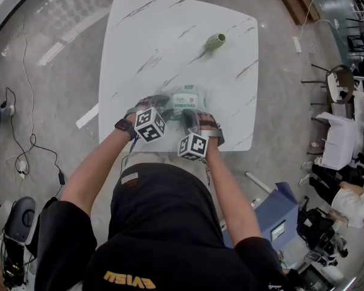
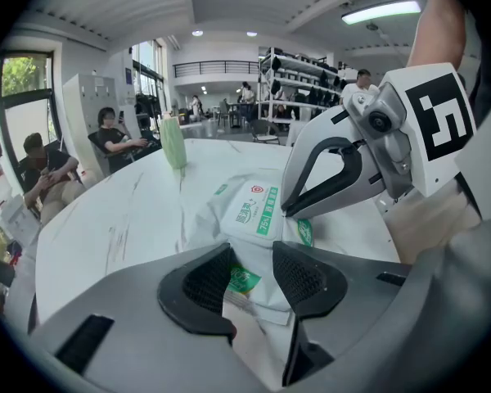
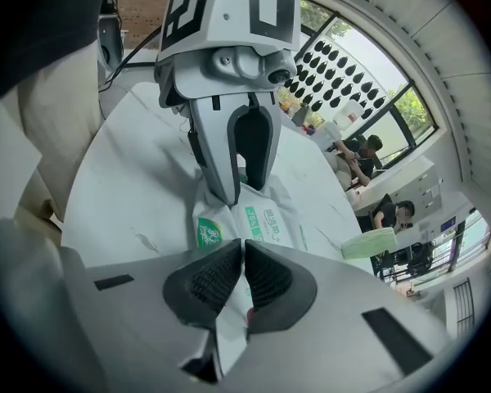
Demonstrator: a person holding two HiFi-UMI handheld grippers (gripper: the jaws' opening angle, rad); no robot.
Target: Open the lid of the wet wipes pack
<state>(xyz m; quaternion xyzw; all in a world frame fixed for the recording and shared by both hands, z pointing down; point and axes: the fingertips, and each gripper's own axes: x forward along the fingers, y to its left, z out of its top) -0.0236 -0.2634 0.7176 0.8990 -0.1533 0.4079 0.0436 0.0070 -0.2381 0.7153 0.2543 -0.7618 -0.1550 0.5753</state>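
A white wet wipes pack (image 1: 185, 97) with green print lies near the front edge of a white marble table (image 1: 145, 35). My left gripper (image 1: 164, 106) holds the pack's near end; in the left gripper view the pack (image 2: 258, 207) fills the gap of that gripper (image 2: 250, 273), both pads pressing on it. My right gripper (image 1: 192, 117) meets the pack from the other side, its tip (image 2: 288, 213) down on the printed top. In the right gripper view that gripper (image 3: 243, 268) is pinched shut on a thin white edge of the pack (image 3: 266, 219); whether it is the lid I cannot tell.
A green cup (image 1: 215, 41) stands on the far part of the table, also seen as the green cup (image 2: 173, 142) in the left gripper view. Chairs and seated people (image 1: 352, 202) are at the right, cables (image 1: 24, 144) on the floor at the left.
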